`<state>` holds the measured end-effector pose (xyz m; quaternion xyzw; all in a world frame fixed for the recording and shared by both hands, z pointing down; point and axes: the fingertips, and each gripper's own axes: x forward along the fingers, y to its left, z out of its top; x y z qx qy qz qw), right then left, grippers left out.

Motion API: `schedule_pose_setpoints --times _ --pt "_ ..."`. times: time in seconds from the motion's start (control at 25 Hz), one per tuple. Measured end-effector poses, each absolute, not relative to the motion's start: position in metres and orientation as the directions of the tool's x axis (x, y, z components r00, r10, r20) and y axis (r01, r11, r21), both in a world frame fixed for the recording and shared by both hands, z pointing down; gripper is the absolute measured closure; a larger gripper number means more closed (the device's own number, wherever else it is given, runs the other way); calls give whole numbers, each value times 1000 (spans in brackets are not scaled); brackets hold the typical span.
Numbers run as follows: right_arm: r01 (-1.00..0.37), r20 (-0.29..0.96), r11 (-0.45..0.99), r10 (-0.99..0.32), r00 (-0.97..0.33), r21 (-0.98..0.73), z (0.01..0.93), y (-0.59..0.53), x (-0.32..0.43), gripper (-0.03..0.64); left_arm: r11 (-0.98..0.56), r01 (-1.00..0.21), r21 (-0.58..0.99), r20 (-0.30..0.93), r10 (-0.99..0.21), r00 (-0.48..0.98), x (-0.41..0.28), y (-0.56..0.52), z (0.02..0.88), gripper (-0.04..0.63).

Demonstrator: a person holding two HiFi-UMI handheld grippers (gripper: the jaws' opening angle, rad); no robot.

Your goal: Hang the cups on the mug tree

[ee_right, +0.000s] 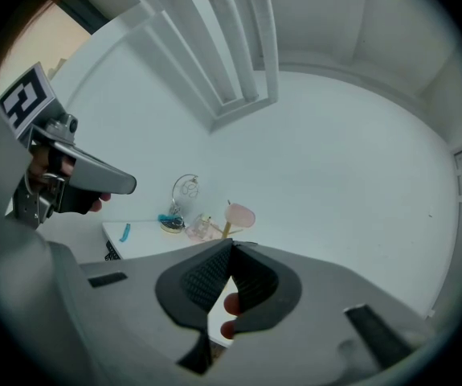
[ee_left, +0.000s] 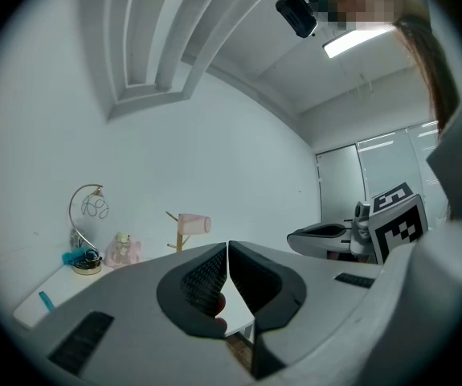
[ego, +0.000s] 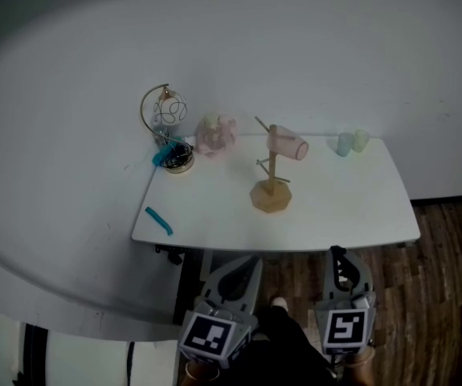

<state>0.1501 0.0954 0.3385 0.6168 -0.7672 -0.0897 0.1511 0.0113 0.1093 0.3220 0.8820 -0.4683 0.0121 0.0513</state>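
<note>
Nearest, at the foot of the head view, the left claw (ego: 239, 272) and the right claw (ego: 341, 262) are held side by side, short of the near edge of the tabletop (ego: 351, 215). Ahead of both, between their lines, the tree (ego: 271, 185) is seen with one pink cup (ego: 287, 144) hung on it. Far ahead of the right claw, a blue cup (ego: 344, 144) and a green cup (ego: 361, 140) stand close together. Far ahead of the left claw, one blurred pink thing (ego: 215, 135), possibly a fourth cup, and one lamp (ego: 166, 119) are counted. One blue strip (ego: 158, 220) lies nearer that claw.

From the left gripper view, the left claw (ee_left: 227, 252) is shown with its jaws pressed together on nothing. The tree is well ahead and slightly left of it.

From the right gripper view, the right claw (ee_right: 232, 252) is likewise closed and empty, with the hung cup well ahead.

An approach to a loose cup is judged to be in hand: one cup is hung, and at least two are left. A claw would need to be carried over the tabletop, opened, and closed on a cup's wall with the handle kept free for a peg.
</note>
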Motion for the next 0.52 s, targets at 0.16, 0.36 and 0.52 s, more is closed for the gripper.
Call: schedule_pose_setpoints --times 0.16,0.36,0.52 --pt "-914 89 237 -971 -220 330 336 101 150 621 -561 -826 59 72 -823 564 15 112 327 588" --pt "-910 78 256 -967 -244 327 336 105 146 620 -565 -824 44 70 -821 566 17 115 329 589" --pt "-912 73 249 -969 -238 327 337 105 149 621 -573 -819 40 61 -816 574 20 117 330 589"
